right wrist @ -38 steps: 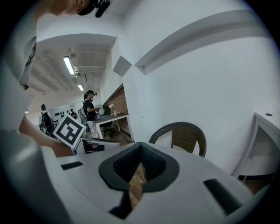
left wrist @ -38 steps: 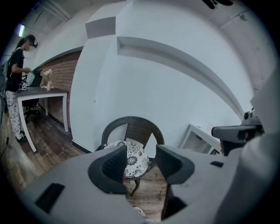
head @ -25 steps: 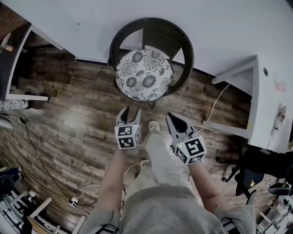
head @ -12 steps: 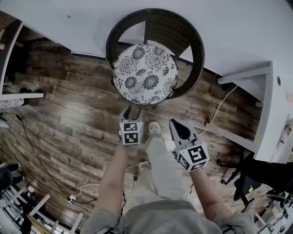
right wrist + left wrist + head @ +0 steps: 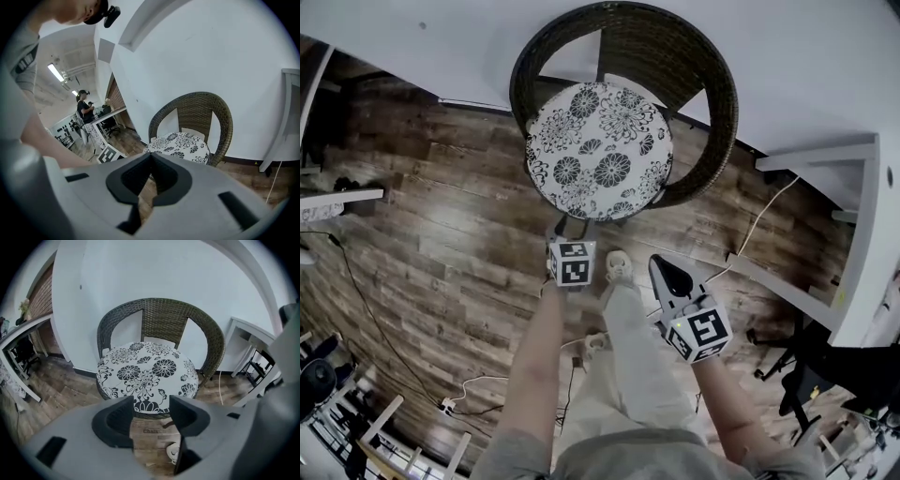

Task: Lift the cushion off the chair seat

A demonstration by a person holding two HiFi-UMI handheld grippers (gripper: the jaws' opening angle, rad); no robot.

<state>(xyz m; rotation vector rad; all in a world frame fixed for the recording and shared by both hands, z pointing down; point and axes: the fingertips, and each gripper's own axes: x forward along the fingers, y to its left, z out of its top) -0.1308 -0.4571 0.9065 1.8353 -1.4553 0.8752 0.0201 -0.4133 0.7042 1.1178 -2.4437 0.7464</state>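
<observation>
The round floral cushion (image 5: 600, 150) lies flat on the seat of the wicker chair (image 5: 719, 103), which stands against the white wall. The left gripper (image 5: 151, 401) is just short of the cushion's front edge. Its jaws have just been opening and stand wide apart, gripping nothing, with only the cushion's rim and the plank floor (image 5: 441, 216) showing through the gap. The right gripper (image 5: 151, 157) hangs further back beside the person's leg, its jaw tips together and empty.
</observation>
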